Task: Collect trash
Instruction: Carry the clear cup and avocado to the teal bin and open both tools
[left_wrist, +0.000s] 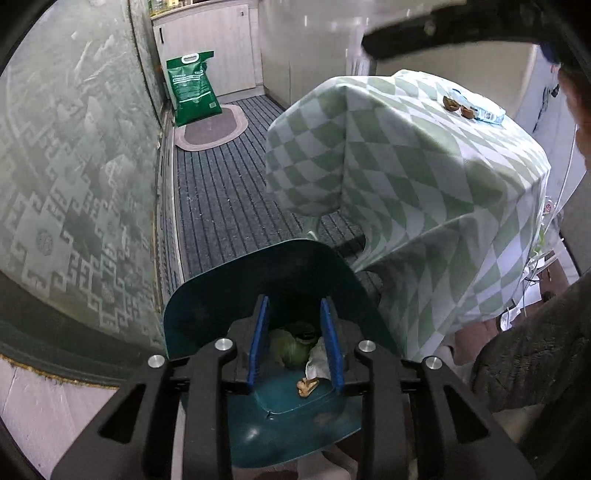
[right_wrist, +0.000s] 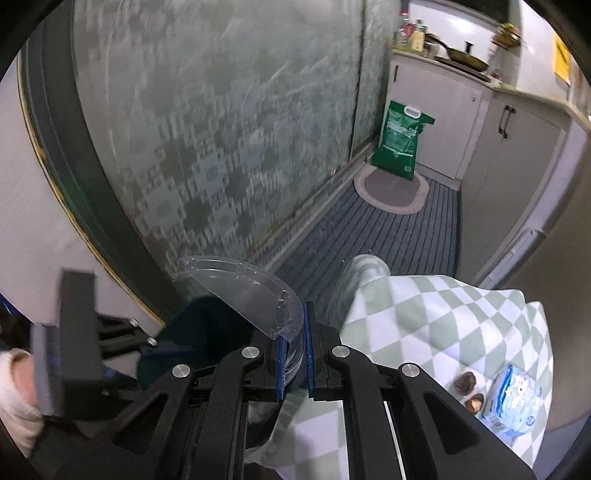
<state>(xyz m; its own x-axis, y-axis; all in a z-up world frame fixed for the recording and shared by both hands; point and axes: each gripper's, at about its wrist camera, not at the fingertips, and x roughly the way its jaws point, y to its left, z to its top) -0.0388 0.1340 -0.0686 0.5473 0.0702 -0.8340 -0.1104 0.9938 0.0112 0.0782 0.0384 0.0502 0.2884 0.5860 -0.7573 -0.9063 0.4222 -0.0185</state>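
Note:
My left gripper (left_wrist: 295, 343) holds a dark teal trash bin (left_wrist: 266, 273) tilted away from me, its jaws closed on the bin's near rim. Inside lie a green wrapper (left_wrist: 291, 349), a white crumpled tissue (left_wrist: 319, 360) and a tan nutshell scrap (left_wrist: 307, 387). My right gripper (right_wrist: 294, 354) is shut on the bin's clear plastic lid (right_wrist: 240, 284), held up beside the bin (right_wrist: 207, 332). Two brown nutshell halves (right_wrist: 467, 391) and a blue tissue packet (right_wrist: 513, 398) lie on the checked tablecloth (right_wrist: 424, 321); they also show in the left wrist view (left_wrist: 458, 105).
A green-and-white checked cloth covers the table (left_wrist: 406, 166). A patterned glass sliding door (left_wrist: 74, 166) runs along the left. A green sack (left_wrist: 192, 88) stands on a small oval mat (left_wrist: 214, 129) on the striped floor mat. White cabinets (right_wrist: 517, 147) line the right side.

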